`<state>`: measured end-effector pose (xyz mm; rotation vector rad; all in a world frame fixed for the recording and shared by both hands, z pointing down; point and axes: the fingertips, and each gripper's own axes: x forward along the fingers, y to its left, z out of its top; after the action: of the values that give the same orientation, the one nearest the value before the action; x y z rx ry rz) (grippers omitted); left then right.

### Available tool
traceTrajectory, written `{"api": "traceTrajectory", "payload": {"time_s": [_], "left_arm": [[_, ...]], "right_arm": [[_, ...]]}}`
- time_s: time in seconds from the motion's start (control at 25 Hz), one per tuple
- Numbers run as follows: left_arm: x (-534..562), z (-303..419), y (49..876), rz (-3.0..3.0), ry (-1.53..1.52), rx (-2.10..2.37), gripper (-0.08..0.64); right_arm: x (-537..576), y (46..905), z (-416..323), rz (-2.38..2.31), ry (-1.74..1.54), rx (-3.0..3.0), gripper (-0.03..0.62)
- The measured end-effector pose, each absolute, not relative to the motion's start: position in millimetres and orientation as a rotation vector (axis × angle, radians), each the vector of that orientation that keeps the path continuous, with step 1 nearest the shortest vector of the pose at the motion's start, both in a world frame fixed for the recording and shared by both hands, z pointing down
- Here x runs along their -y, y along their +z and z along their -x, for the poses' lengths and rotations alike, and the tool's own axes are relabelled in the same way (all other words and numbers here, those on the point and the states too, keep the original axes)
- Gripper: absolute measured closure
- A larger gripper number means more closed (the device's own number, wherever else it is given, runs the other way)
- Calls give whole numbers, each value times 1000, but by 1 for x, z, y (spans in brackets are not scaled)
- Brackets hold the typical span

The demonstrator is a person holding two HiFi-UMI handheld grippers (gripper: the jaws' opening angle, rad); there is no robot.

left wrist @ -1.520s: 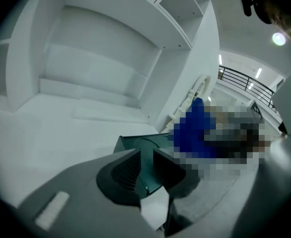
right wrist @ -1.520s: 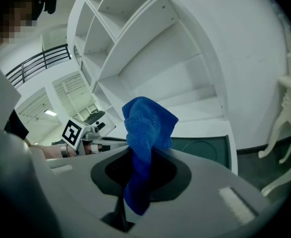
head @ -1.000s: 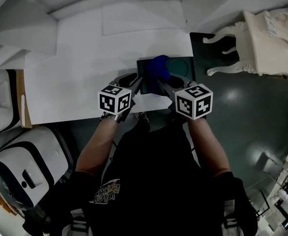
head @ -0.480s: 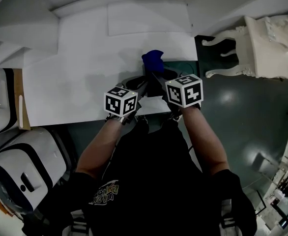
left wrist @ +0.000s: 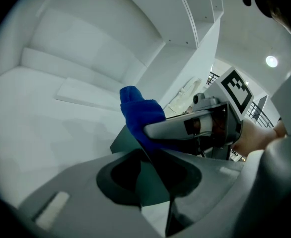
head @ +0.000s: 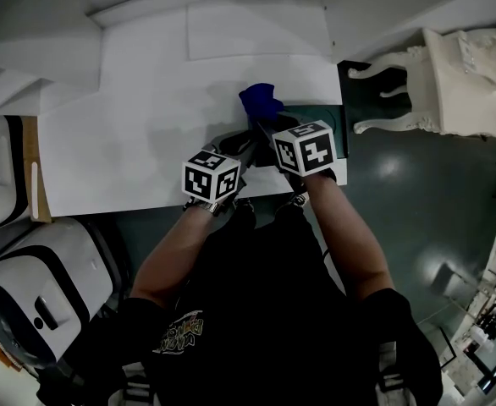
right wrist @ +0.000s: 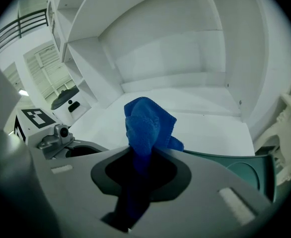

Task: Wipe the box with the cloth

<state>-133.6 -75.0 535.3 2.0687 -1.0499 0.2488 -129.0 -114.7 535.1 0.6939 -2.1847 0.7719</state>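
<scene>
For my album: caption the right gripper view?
Right gripper shut on a blue cloth, green box alongside, on a white table.

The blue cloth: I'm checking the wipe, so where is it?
In the head view the cloth is pinched in the right gripper, bunched at the far left corner of the dark green box, near the white table's right end.

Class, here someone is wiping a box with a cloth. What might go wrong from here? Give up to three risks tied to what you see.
1. The blue cloth stands bunched in the jaws of the right gripper, so the hard jaws might scrape the dark green box.
2. The left gripper pinches only the box's thin edge; a firm wipe may twist it loose.
3. The box lies near the white table's corner and might slide off.
</scene>
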Motion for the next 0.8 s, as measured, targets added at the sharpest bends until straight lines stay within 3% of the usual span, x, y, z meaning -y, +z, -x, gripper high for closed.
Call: {"api": "traceTrajectory", "payload": {"time_s": [0.8], "left_arm": [[75, 136, 536, -2047, 249, 1085, 466]], "right_arm": [[132, 546, 109, -732, 764, 2134, 499]]}}
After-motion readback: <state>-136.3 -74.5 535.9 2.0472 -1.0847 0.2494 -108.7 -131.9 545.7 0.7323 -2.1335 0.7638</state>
